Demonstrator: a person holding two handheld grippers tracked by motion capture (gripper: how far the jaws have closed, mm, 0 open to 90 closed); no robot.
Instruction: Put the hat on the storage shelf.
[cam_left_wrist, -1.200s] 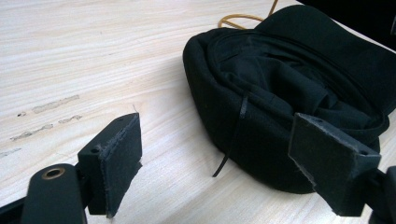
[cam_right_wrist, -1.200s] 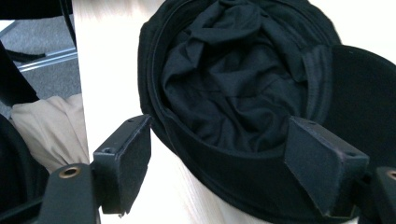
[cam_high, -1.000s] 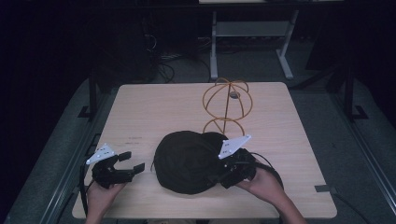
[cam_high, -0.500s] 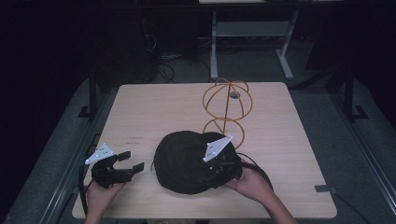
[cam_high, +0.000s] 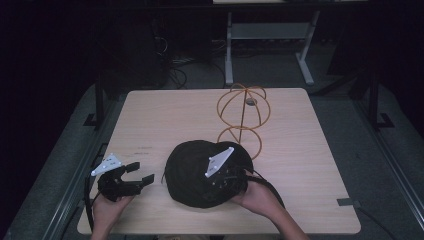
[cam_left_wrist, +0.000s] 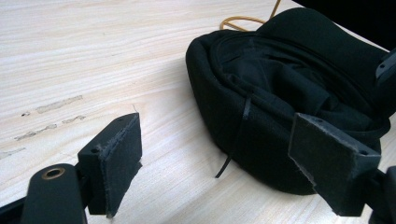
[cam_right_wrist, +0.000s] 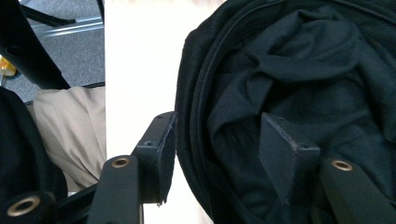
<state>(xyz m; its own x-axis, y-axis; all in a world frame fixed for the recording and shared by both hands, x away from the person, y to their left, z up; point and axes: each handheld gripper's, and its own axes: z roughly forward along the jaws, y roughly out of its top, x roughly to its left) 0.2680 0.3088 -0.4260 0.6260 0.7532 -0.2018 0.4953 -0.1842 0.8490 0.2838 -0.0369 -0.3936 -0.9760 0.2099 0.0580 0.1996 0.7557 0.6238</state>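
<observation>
Right tool (cam_right_wrist: 215, 154): closing astride the hat (cam_high: 202, 172) rim, lower centre, to lift it.
Left tool (cam_high: 131, 181): spread, idle, lower left.

Pretty uneven lighting here. From the high view the room is really dim: the floor and everything beyond the far edge of the table (cam_high: 165, 115) sinks into near-black, and only the pale tabletop catches light, seemingly from overhead. The picture is soft and a bit grainy, and the black hat (cam_high: 195, 172) reads as one dark blob with almost no detail. The left gripper view is much brighter and sharp on the wood grain, with soft shadows under the hat's rim. In the right gripper view the tabletop strip blows out to pure white while the hat's folds stay readable; the close jaws look slightly soft.
</observation>
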